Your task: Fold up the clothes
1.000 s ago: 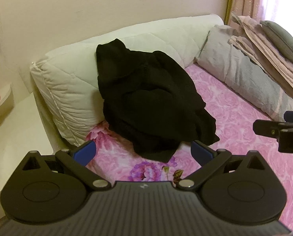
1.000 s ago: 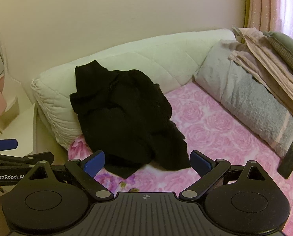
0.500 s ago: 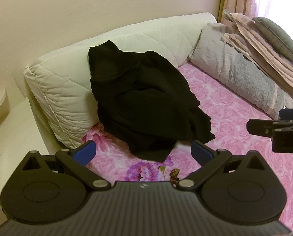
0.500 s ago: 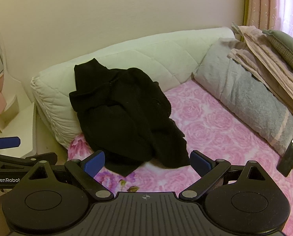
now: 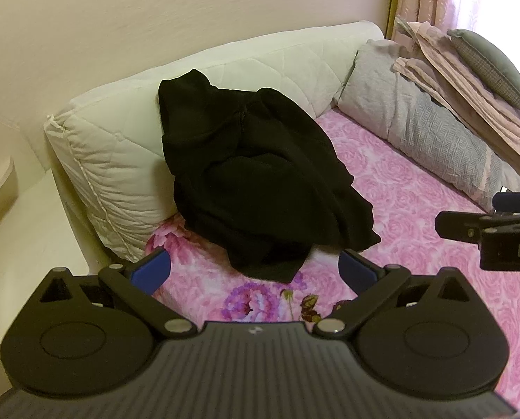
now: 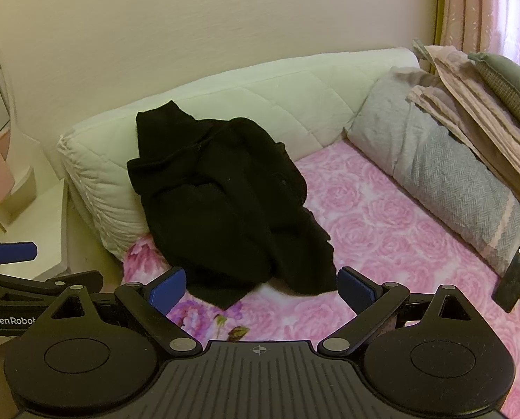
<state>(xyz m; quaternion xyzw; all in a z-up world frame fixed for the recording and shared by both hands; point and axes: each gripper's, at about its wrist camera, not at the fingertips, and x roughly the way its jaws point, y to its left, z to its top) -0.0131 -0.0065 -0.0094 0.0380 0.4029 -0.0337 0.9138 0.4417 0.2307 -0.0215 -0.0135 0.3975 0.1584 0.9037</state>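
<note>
Above the bed (image 5: 417, 209), both grippers gape empty.

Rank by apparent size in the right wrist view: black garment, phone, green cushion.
1. black garment, clearly the largest.
2. green cushion, though the frame edge cuts it off.
3. phone, smallest, though it lies nearer the camera.

A plain cream wall (image 6: 190, 35) backs a bed with a pink rose-print sheet (image 6: 382, 216). A quilted white cushion (image 6: 260, 97) lines its far edge; pink curtains (image 6: 487, 7) glow with daylight at the right corner.
</note>
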